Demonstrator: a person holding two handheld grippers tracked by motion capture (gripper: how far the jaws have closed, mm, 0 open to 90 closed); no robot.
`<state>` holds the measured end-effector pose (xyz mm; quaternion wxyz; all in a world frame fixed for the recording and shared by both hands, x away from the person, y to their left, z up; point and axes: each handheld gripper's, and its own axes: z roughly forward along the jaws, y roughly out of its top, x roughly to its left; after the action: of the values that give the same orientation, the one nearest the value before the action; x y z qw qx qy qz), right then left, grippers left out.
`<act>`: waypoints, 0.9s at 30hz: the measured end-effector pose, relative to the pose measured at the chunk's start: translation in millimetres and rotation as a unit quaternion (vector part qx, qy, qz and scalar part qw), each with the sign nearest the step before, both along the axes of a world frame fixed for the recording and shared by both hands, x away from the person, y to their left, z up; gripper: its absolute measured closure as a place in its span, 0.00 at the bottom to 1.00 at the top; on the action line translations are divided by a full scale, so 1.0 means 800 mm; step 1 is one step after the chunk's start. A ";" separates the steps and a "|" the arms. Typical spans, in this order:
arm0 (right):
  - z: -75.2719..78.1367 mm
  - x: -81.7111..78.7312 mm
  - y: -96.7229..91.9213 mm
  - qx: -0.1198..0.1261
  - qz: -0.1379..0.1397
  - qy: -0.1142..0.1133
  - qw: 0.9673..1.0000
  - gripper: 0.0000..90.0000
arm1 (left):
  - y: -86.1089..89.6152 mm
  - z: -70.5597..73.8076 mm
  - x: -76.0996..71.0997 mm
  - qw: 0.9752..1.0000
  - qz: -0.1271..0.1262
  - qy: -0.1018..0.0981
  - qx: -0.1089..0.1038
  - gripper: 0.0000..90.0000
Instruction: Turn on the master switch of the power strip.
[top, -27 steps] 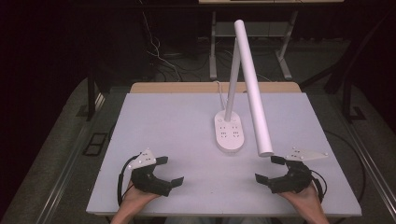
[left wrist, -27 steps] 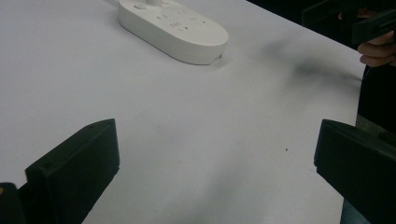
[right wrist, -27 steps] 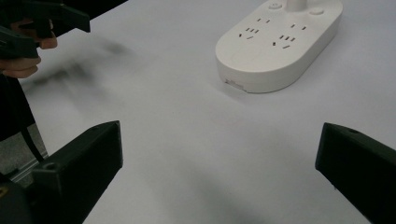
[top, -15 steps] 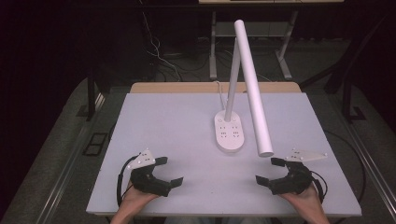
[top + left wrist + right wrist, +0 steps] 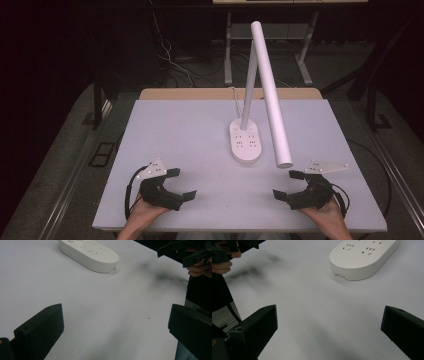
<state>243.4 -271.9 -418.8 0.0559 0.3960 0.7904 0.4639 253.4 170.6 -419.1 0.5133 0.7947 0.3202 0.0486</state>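
White and matte, the rectangular tabletop [image 5: 190,135] is carrying a white oval lamp base with socket slots [image 5: 246,142] right of centre in the high view, its white tubular lamp head [image 5: 270,90] slanting toward the lower right. At lower left the black left hand-held gripper [image 5: 181,184] is sitting with jaws spread wide, gripping nothing; at lower right the black right hand-held gripper [image 5: 286,184] is doing likewise.
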 end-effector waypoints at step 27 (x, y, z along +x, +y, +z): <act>-0.001 0.000 -0.001 -0.001 -0.001 0.005 1.000 0.00 | -0.020 0.029 0.029 0.999 -0.033 0.011 0.032 0.00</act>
<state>243.4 -273.1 -419.6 0.0532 0.3990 0.7906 0.4614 276.8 154.6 -395.7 0.4851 0.8215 0.2979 0.0337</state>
